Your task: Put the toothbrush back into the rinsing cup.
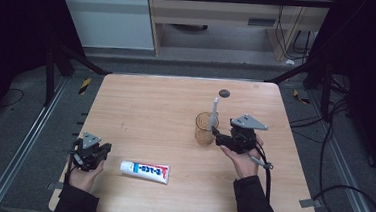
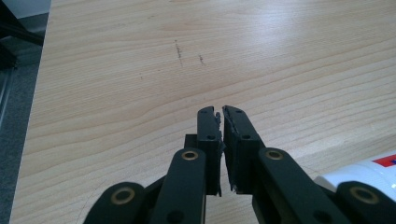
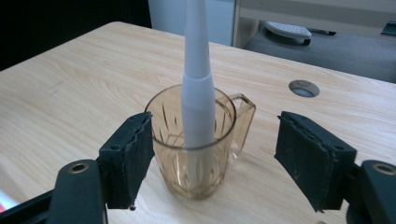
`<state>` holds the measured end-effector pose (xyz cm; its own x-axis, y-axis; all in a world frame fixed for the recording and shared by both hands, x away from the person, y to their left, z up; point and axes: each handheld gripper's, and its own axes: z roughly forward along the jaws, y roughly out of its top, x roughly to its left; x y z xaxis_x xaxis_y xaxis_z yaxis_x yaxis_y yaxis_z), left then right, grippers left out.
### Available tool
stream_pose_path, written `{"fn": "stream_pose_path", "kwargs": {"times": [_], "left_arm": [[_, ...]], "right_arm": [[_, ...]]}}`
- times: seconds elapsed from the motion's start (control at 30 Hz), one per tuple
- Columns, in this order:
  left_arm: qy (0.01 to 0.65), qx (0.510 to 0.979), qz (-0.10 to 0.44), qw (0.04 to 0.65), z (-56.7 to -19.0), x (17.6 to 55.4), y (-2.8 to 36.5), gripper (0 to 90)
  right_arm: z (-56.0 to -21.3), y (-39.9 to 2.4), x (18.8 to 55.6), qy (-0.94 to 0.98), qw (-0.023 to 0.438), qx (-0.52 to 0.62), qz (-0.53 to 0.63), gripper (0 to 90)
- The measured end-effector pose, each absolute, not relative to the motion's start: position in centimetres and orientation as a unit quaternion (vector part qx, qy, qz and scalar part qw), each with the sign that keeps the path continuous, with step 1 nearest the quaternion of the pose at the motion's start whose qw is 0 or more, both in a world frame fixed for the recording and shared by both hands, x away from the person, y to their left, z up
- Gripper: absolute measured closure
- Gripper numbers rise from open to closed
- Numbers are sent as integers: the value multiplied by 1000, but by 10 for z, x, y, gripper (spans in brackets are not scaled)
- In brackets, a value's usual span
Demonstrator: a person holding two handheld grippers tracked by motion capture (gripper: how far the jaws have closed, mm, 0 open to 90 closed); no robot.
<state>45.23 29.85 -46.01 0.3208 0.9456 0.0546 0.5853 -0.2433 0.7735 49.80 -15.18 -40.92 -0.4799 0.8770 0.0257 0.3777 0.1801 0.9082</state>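
Right of center on the counter [image 1: 150, 108], the light, stiff toothbrush [image 3: 198, 88] stands in a fragile glass mug [image 3: 196, 154], best taken by its handle, before the open right gripper [image 3: 215, 158].

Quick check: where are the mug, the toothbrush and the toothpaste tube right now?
mug [image 3: 196, 154], right gripper view, front glass wall.
toothbrush [image 3: 197, 88], right gripper view, white handle above the rim.
toothpaste tube [image 1: 145, 171], high view, middle of the tube.

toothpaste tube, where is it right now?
High view: the toothpaste tube lies flat near the table's front edge, just right of the left gripper, well left of the glass mug.
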Motion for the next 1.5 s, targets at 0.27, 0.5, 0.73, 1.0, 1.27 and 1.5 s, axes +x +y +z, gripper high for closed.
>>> {"fn": "stream_pose_path", "kwargs": {"times": [0.27, 0.5, 0.73, 1.0, 1.27, 1.5], "left_arm": [[513, 743, 266, 338, -457, 449, 298, 891], [506, 748, 261, 341, -455, 444, 294, 894], [496, 756, 256, 342, -454, 435, 291, 895], [492, 763, 240, 343, -456, 422, 292, 896], [479, 777, 225, 341, -458, 418, 290, 896], [468, 787, 217, 340, -458, 432, 283, 896]], "right_arm": [[-409, -167, 477, 733, 250, 424, 470, 327], [-417, -166, 465, 751, 230, 409, 464, 437], [-422, -153, 459, 768, 207, 393, 461, 552], [-426, -126, 456, 792, 176, 368, 455, 647], [-431, -101, 458, 802, 154, 358, 453, 725], [-440, -82, 452, 815, 138, 348, 443, 786]]}}
